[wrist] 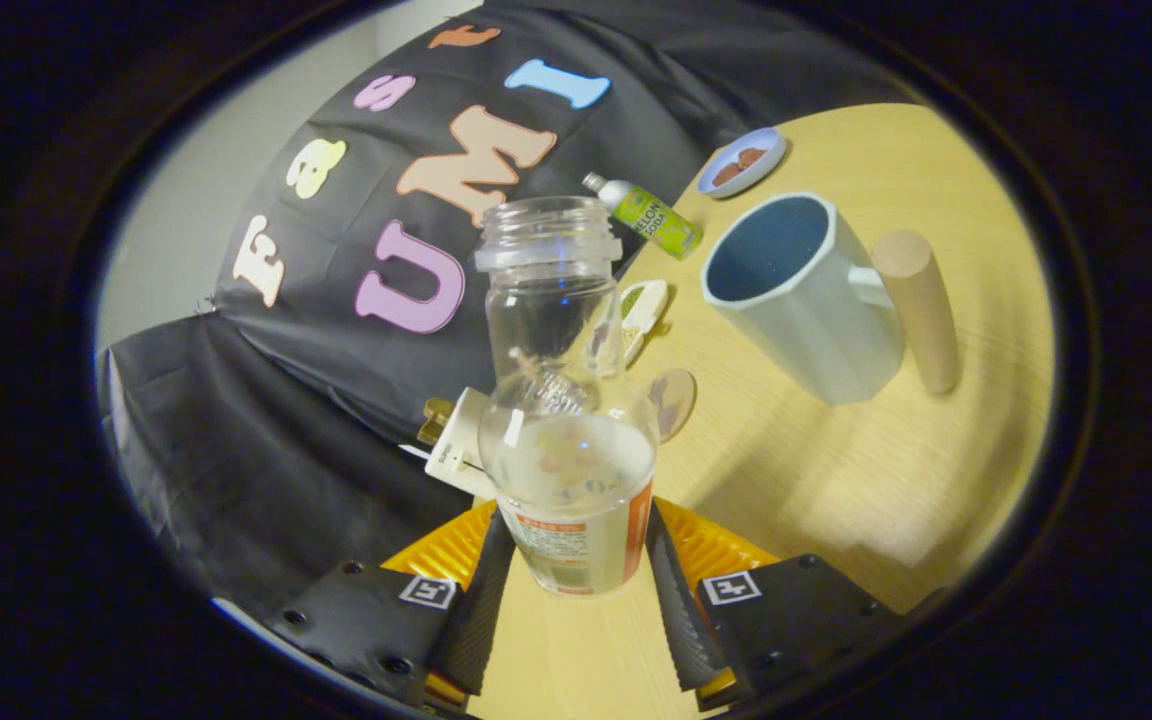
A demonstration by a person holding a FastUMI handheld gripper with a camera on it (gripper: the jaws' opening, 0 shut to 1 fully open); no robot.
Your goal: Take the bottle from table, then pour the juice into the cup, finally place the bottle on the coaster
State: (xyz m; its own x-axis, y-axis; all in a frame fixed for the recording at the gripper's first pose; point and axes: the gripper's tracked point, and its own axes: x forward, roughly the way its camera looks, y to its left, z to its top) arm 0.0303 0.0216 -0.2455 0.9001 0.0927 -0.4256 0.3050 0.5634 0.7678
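The clear, uncapped plastic bottle with an orange-edged label [566, 440] sits pinched between the two fingers of the gripper [576, 590], both pressing its lower body, and it looks lifted and tilted over the pale wooden table [836, 480]. Far right stands the pale blue faceted cup with a thick wooden handle [801, 295], its inside dark. Beyond it lie a small green soda bottle [651, 215] and a little blue dish [742, 160]. Small objects behind the bottle are distorted through the plastic. Black cloth [266, 460] drapes the left.
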